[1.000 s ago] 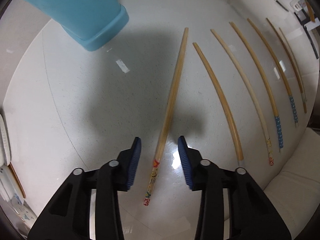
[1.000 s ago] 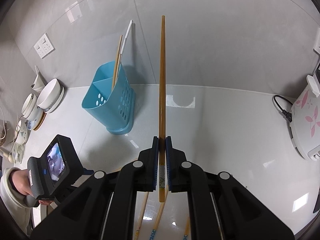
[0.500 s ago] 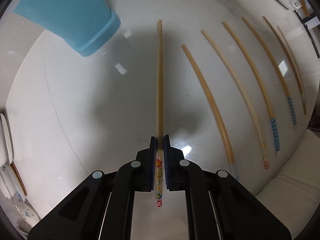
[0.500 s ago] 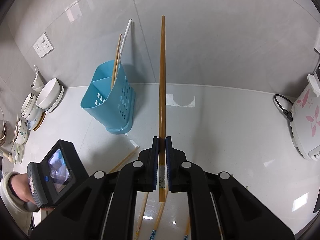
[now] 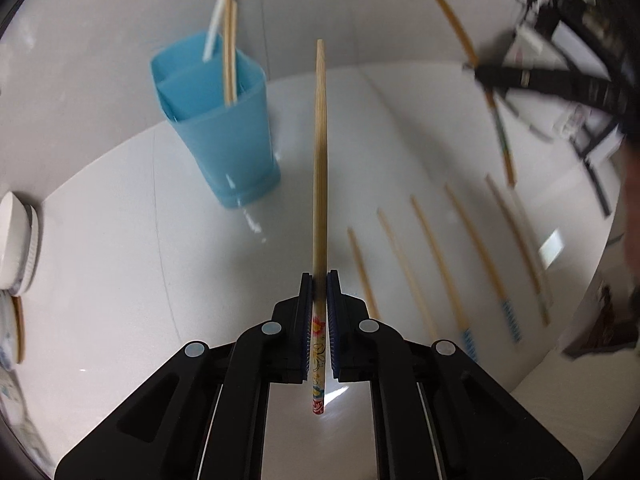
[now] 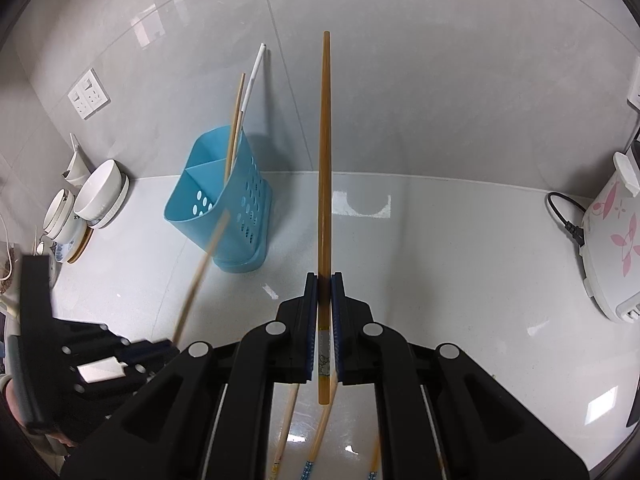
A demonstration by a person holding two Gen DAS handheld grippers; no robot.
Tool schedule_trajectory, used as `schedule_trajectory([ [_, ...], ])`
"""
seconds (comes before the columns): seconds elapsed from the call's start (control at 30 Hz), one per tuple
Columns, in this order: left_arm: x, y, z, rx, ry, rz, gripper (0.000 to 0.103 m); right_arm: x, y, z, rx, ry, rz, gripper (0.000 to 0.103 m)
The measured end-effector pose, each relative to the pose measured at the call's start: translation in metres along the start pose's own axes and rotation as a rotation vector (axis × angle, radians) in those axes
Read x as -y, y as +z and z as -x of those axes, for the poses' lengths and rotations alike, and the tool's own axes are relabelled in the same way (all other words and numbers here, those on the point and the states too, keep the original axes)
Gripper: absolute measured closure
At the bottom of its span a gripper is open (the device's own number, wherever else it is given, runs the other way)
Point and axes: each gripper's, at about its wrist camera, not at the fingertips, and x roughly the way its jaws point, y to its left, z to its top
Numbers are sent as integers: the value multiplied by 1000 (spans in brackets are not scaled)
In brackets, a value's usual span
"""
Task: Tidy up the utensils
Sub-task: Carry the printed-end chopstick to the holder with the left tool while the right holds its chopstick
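Left gripper point(image 5: 319, 280) is clamped tight on a pale chopstick point(image 5: 320, 160), lifted clear of the white counter point(image 5: 120, 280), its tip pointing up beside the blue utensil holder point(image 5: 224, 136); loose chopsticks point(image 5: 436, 256) lie in a row to the right.

Right wrist view: right gripper point(image 6: 324, 284) grips a darker chopstick point(image 6: 325, 160) upright, the holder point(image 6: 224, 208) standing back left by the wall.

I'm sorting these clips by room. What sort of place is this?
Most likely a home kitchen counter: a blue utensil holder with chopsticks, stacked white bowls by the wall, and a flowered rice cooker, plugged in, on the white countertop.
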Motion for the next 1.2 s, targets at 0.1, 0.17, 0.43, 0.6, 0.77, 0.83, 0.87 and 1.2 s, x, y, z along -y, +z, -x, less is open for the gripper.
schedule_trajectory([
  [0.1,-8,6,19,83,1,61,96,-4,4,1,6,8,0,97],
  [0.17,-4,15,28,131,7,86,96,-6,8,4,16,10,3,97],
  [0.43,-16,53,68,332,38,167,96,-15,24,12,59,25,13,97],
  [0.6,-35,74,81,430,60,223,96,-19,35,16,88,39,18,97],
  [0.77,-45,95,78,536,92,257,96,-22,44,18,107,48,19,97],
  [0.83,-51,101,75,574,102,268,96,-22,46,17,110,51,18,97],
  [0.87,-53,105,73,589,108,272,96,-22,47,17,112,53,16,97],
  [1.2,-67,124,33,661,134,264,97,-20,45,8,89,54,14,97],
])
